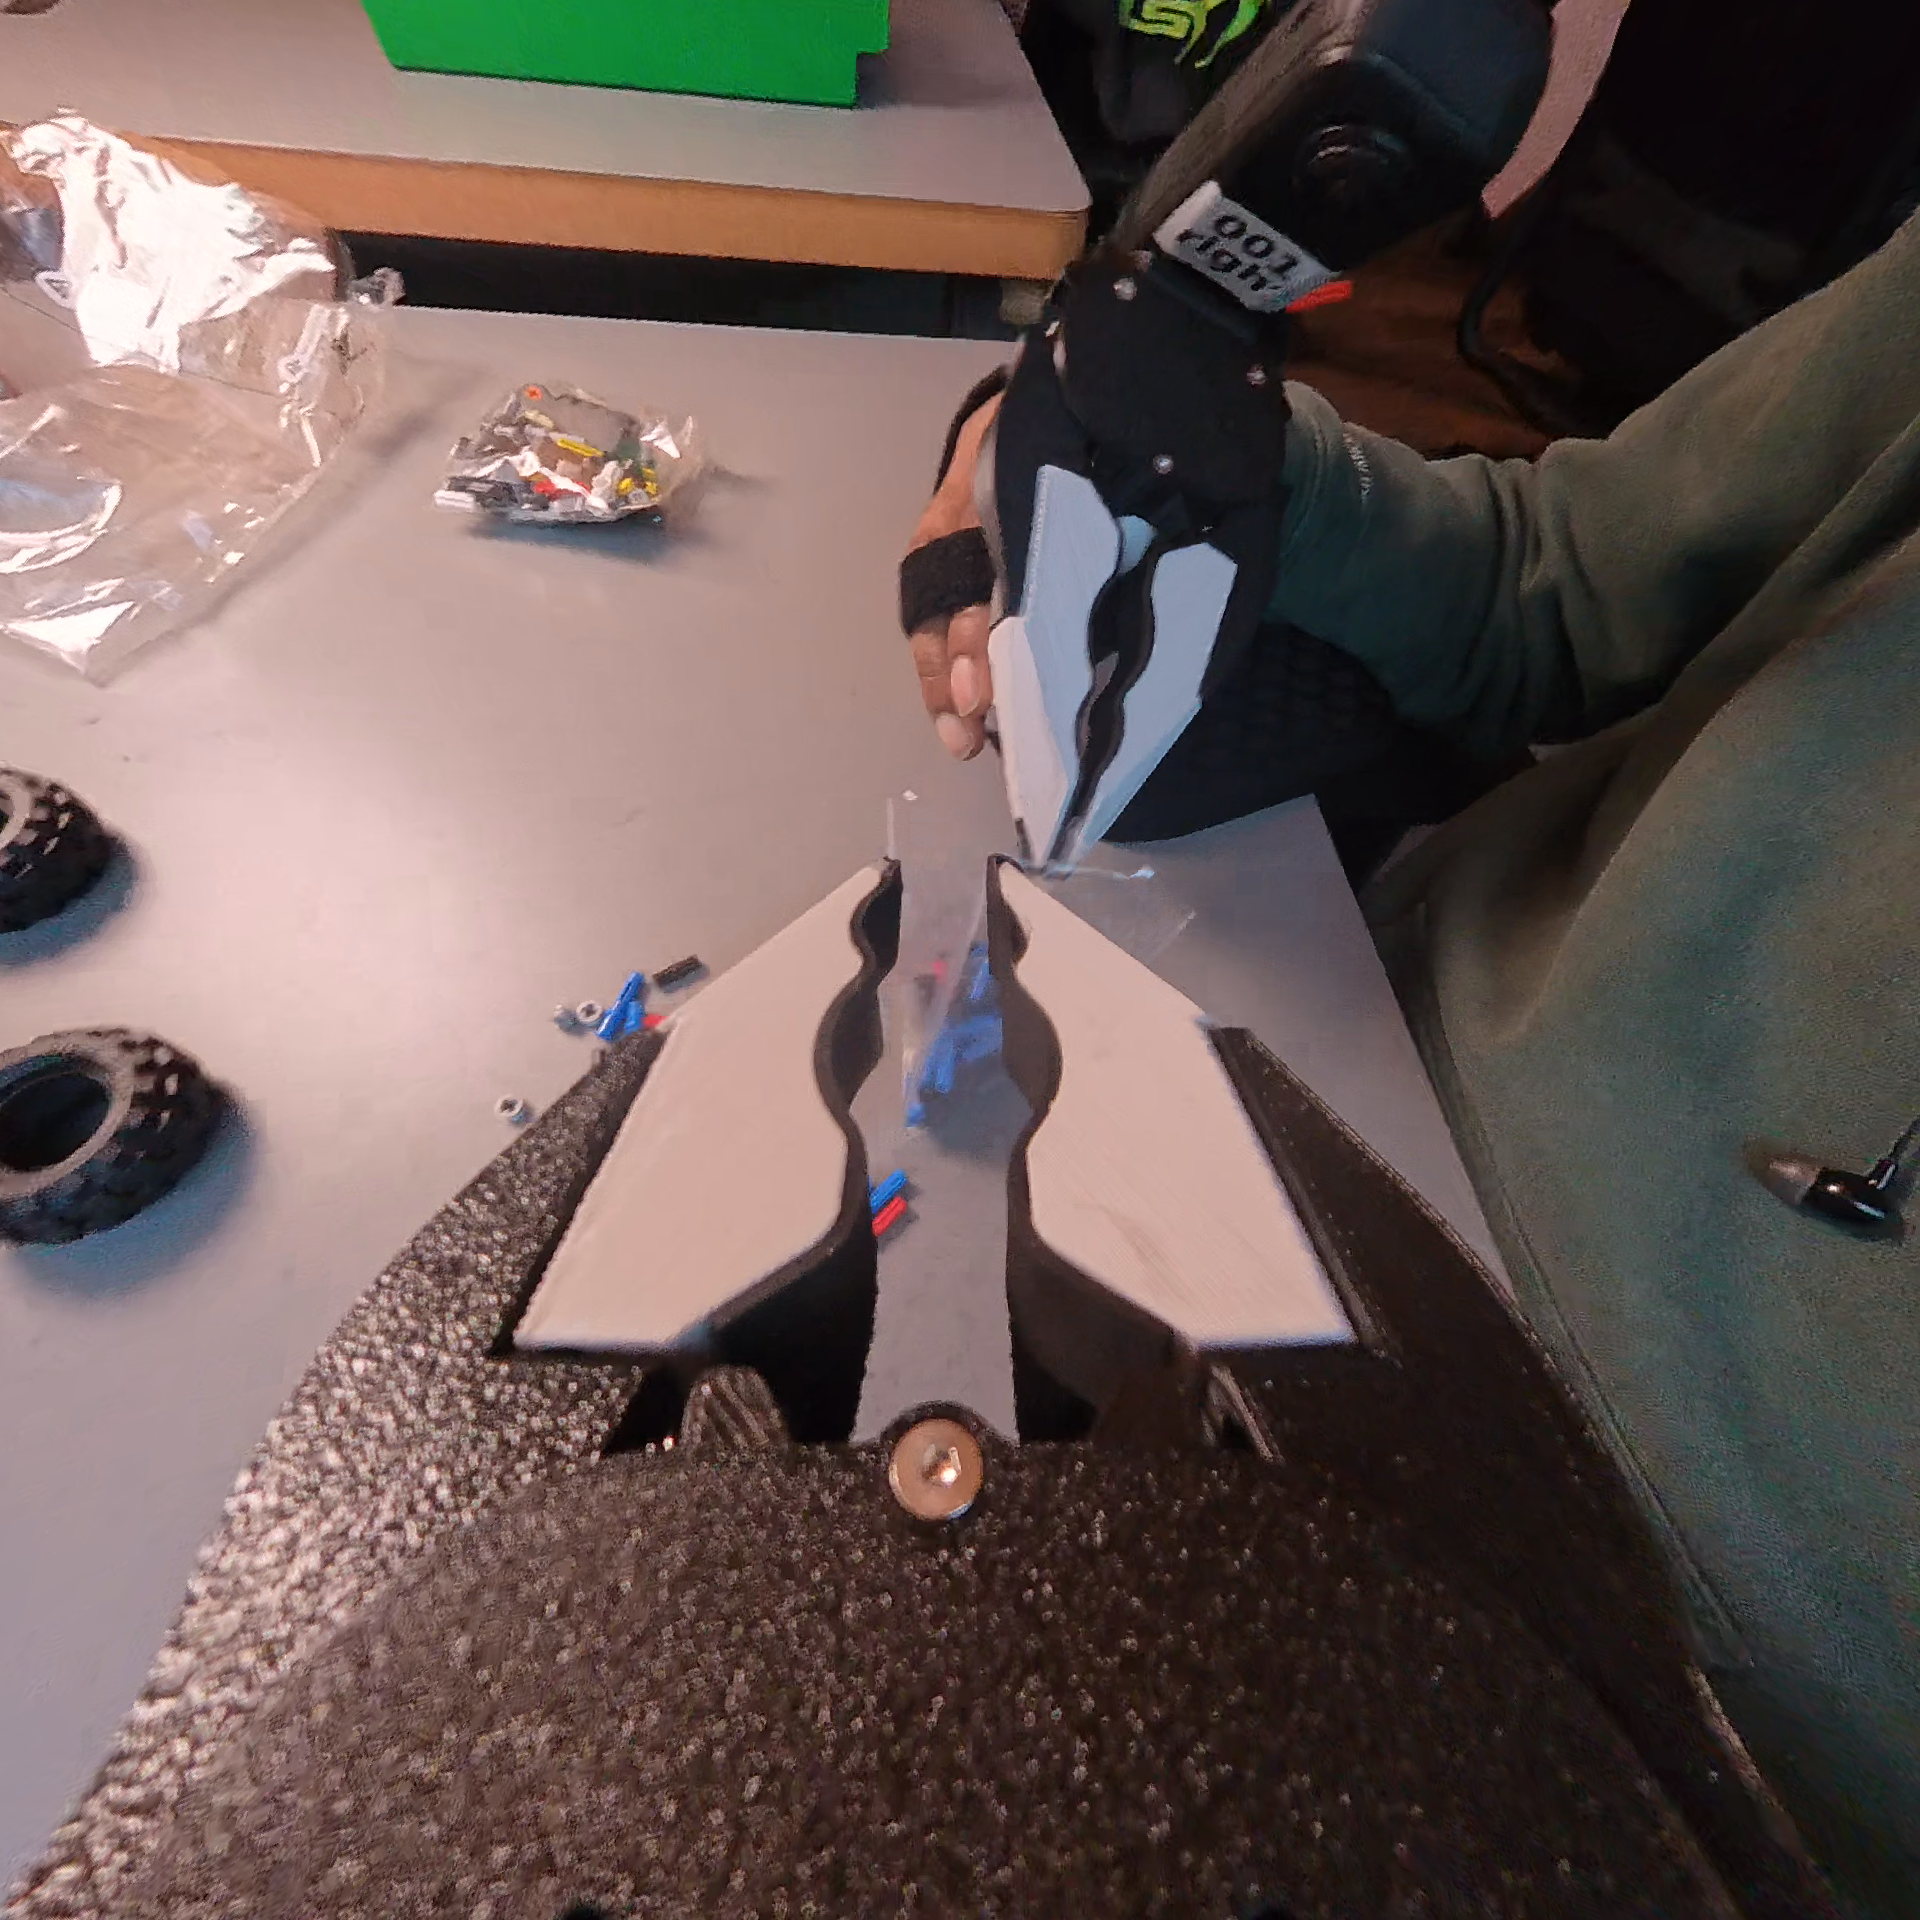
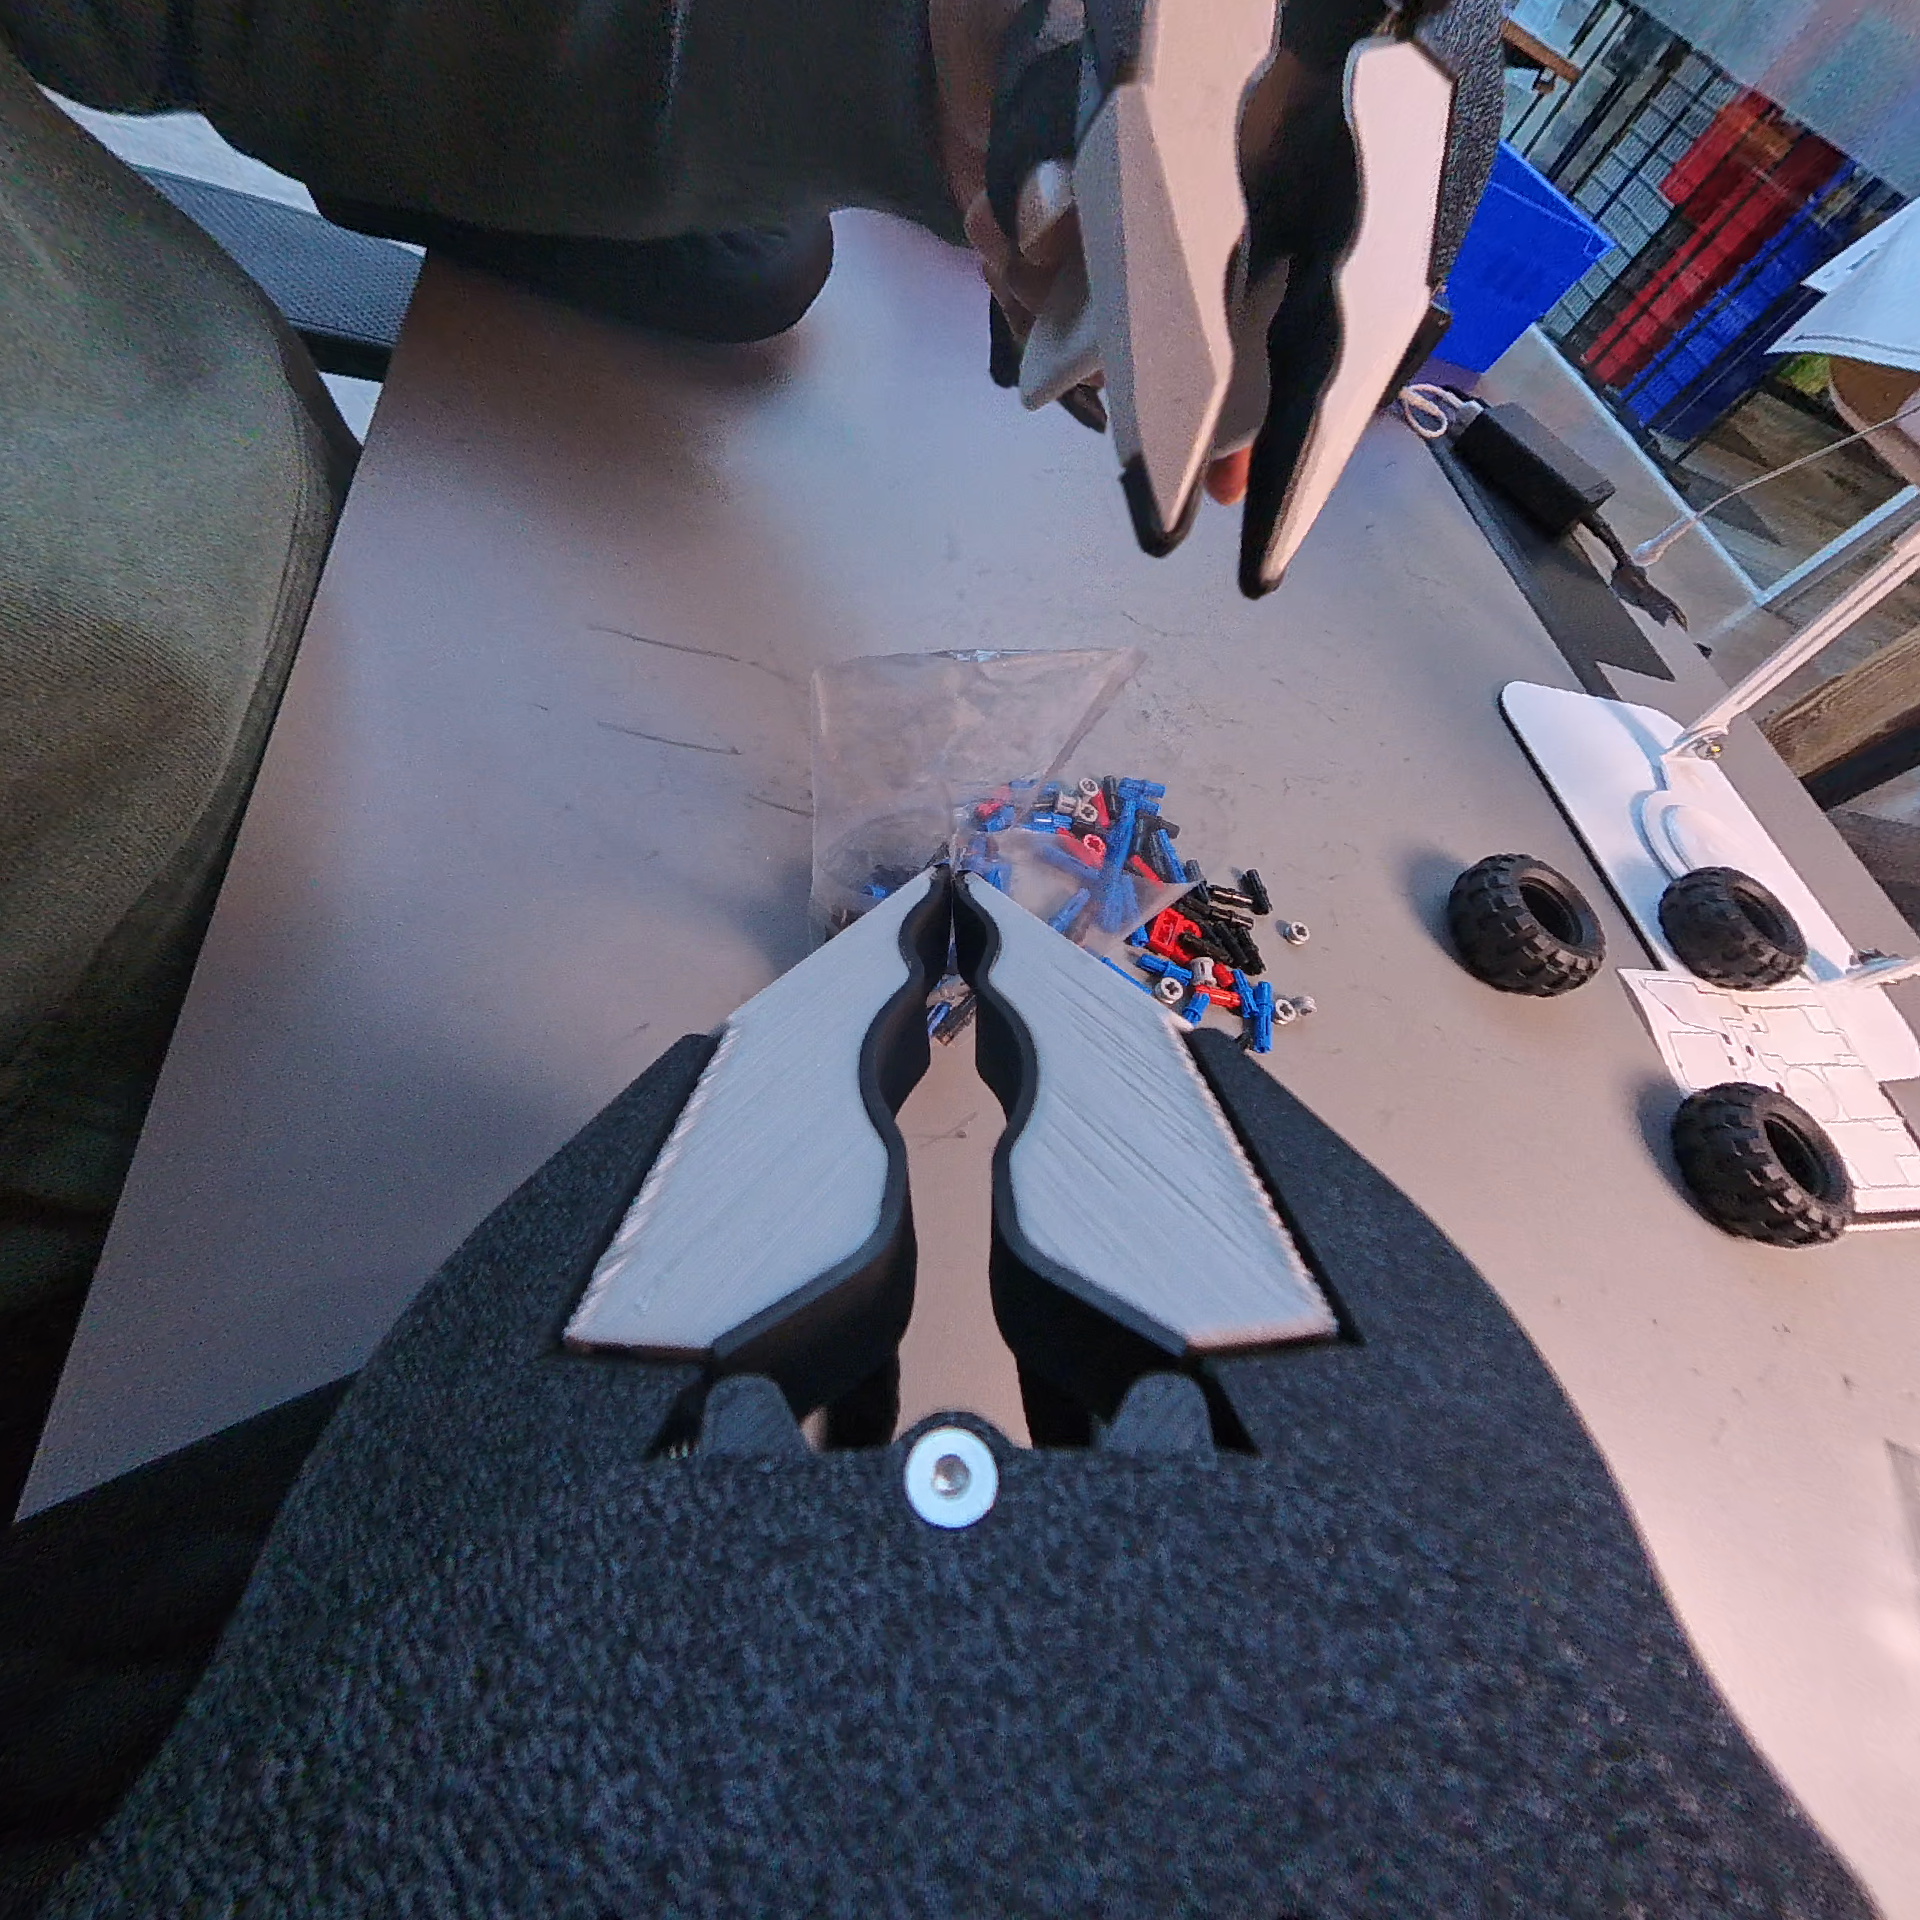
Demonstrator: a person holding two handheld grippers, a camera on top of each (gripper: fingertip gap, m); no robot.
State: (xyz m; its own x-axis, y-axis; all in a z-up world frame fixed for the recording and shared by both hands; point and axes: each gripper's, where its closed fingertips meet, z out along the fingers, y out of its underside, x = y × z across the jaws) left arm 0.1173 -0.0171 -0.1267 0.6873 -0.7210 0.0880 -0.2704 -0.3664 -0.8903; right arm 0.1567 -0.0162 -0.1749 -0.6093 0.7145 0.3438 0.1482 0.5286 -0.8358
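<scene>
Right gripper (image 2: pixel 951 881) pinches a clear bag (image 2: pixel 935 748) on the grey bench (image 2: pixel 520 727); left gripper (image 2: pixel 1210 566) hovers, jaws slightly apart, tyres (image 2: pixel 1525 925) at three o'clock.

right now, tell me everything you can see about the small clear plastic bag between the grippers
The small clear plastic bag is thin, crinkled film, torn open, lying on the grey table. Blue, red and black pins sit inside and spill out to one side. The right gripper is shut on its edge; the left gripper hangs open above, apart from it.
</scene>
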